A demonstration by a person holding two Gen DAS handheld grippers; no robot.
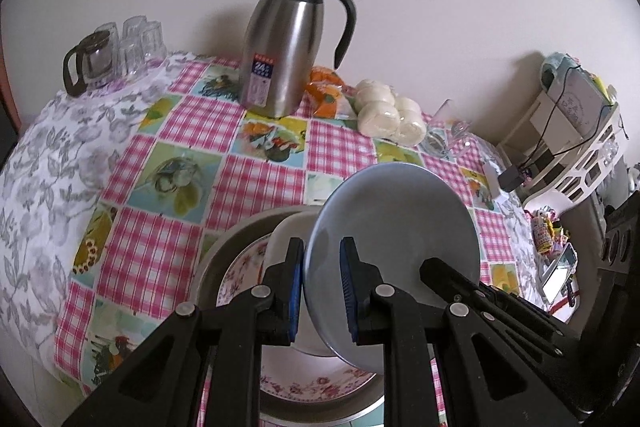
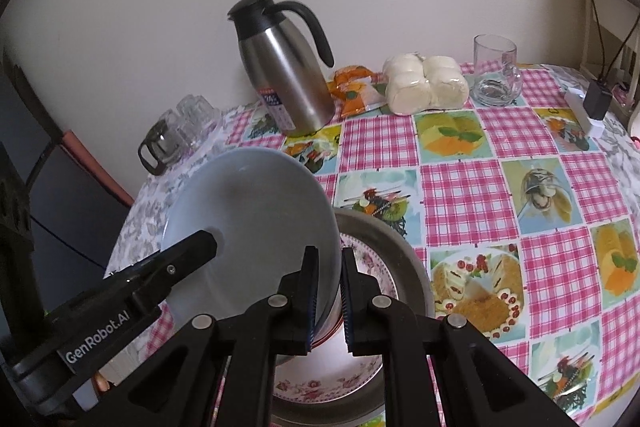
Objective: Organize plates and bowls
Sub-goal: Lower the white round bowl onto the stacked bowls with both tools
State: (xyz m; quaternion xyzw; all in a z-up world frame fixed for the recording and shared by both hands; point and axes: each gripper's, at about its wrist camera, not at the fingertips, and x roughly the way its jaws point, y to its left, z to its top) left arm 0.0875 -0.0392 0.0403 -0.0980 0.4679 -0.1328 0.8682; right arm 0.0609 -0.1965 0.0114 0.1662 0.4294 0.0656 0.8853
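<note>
Left wrist view: pale grey-blue plate (image 1: 394, 223), plain glazed, round, held tilted up on edge above a metal basin (image 1: 240, 231) on the table (image 1: 180, 131). Left tongs (image 1: 322, 291) nearly shut, blue pads pinching the plate's lower rim; the plate's face rises up and right from the pads. Right tongs' black finger shows across the plate's lower right.

Right wrist view: same plate (image 2: 256, 219), concave face toward the camera, rim steeply tilted, upper edge leaning left. Right tongs (image 2: 328, 297) nearly shut on its right rim, 1 pad on each face. Left tongs grip the opposite rim, so the plate hangs between the 2.

Under it in the basin (image 2: 404, 255): a floral-rimmed plate (image 2: 360, 267) lying flat, plus a white dish (image 1: 288, 231) just left of the held plate.
</note>
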